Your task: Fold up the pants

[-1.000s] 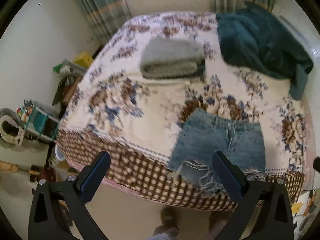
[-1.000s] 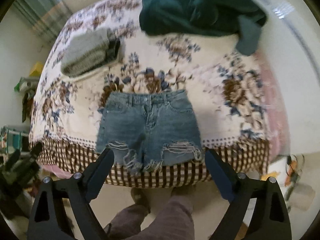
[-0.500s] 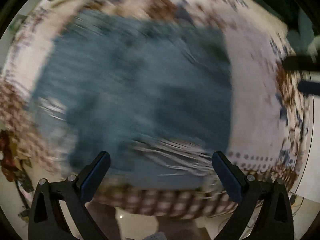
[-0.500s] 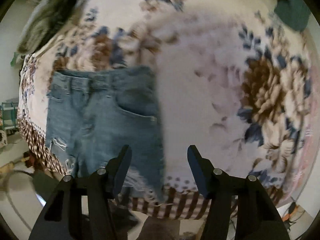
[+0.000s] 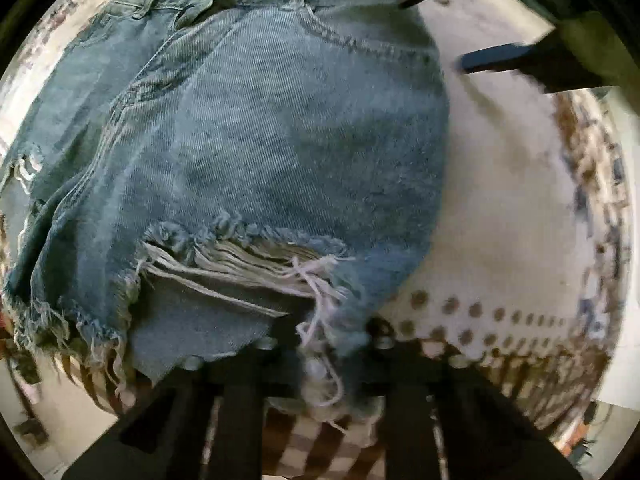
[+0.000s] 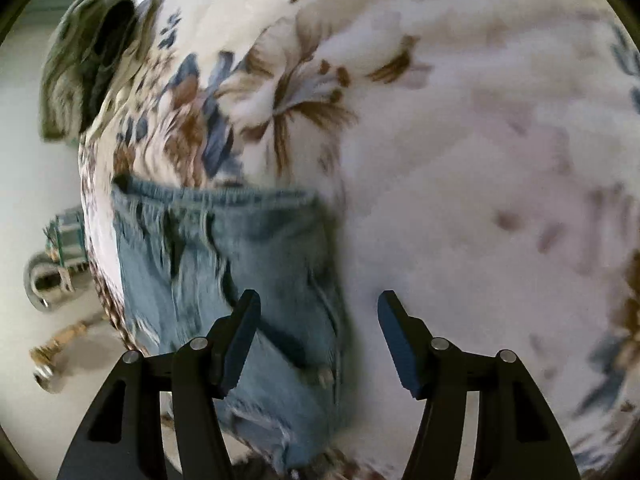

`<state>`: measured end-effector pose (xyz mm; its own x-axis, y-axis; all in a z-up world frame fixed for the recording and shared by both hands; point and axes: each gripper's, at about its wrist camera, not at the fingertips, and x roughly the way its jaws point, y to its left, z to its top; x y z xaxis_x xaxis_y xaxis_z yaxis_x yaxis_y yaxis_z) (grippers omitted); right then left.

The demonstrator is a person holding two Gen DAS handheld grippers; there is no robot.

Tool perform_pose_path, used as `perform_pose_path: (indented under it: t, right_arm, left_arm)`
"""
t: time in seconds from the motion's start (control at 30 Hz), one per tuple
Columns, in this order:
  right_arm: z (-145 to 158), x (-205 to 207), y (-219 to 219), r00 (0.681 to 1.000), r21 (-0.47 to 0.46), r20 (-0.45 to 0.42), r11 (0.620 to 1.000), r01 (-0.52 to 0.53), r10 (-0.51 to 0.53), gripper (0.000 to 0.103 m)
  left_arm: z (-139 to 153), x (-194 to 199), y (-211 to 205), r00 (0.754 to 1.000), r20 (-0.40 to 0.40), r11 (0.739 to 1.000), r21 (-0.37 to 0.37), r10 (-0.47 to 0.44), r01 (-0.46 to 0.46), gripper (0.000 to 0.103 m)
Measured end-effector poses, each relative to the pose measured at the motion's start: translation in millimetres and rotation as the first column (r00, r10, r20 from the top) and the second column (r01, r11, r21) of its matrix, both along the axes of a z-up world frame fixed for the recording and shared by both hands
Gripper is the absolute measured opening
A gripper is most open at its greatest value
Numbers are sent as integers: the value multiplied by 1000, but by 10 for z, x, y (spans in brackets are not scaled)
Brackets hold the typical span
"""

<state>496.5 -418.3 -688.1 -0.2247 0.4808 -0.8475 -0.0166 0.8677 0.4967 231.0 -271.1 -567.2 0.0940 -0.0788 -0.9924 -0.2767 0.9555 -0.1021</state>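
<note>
Blue denim shorts [image 5: 260, 128] with frayed, ripped hems lie flat on the floral bedspread [image 5: 520, 208], hems toward the bed's front edge. My left gripper [image 5: 324, 344] is shut on the frayed hem of the right leg, and the cloth covers its fingertips. My right gripper [image 6: 318, 320] is open and hovers low over the right side seam of the shorts [image 6: 240, 264], left finger [image 6: 240, 336] above the denim, right finger [image 6: 400, 340] above the bedspread [image 6: 460, 140]. It also shows in the left wrist view [image 5: 436, 20], by the waistband's right corner.
A folded grey knit [image 6: 84, 60] lies further back on the bed. The checked bed skirt [image 5: 320, 448] hangs at the front edge. Clutter and a metal stand [image 6: 52, 276] are on the floor to the left of the bed.
Both grippers dropped from well above the bed down onto the shorts. My left gripper went from wide open to shut on the right leg's hem. My right gripper moved toward the waistband side and narrowed.
</note>
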Motion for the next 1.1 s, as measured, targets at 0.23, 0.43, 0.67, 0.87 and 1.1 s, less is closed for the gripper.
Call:
perform_pose_path:
  t: [0.23,0.43,0.67,0.87,1.1]
  right_arm:
    - [430,-40,279,993,-18,99,997,72,-70,7]
    - [1281,-122,754,977,-27,208,998,55,-48,6]
    - [1728,-124,2042,957,-51,277,996,-71,83,6]
    - [1328,-155,3280,928,-142,283,967,-211,244,5]
    - [762,-178,3934,912,-270,236,924,-270,336,5]
  left_arm:
    - [527,-36,498,996,85,997,-77,32,-26,4]
    - [1090,-168,1188,976,176,986,-128,130,-108,4]
    - [1275,-189,2030,918,214,938,-175,333,-299,4]
    - [925,-303,2743,871,185,887,-188,454,-422,4]
    - [190,-280,3357,855,106,855,-184,508,-485,5]
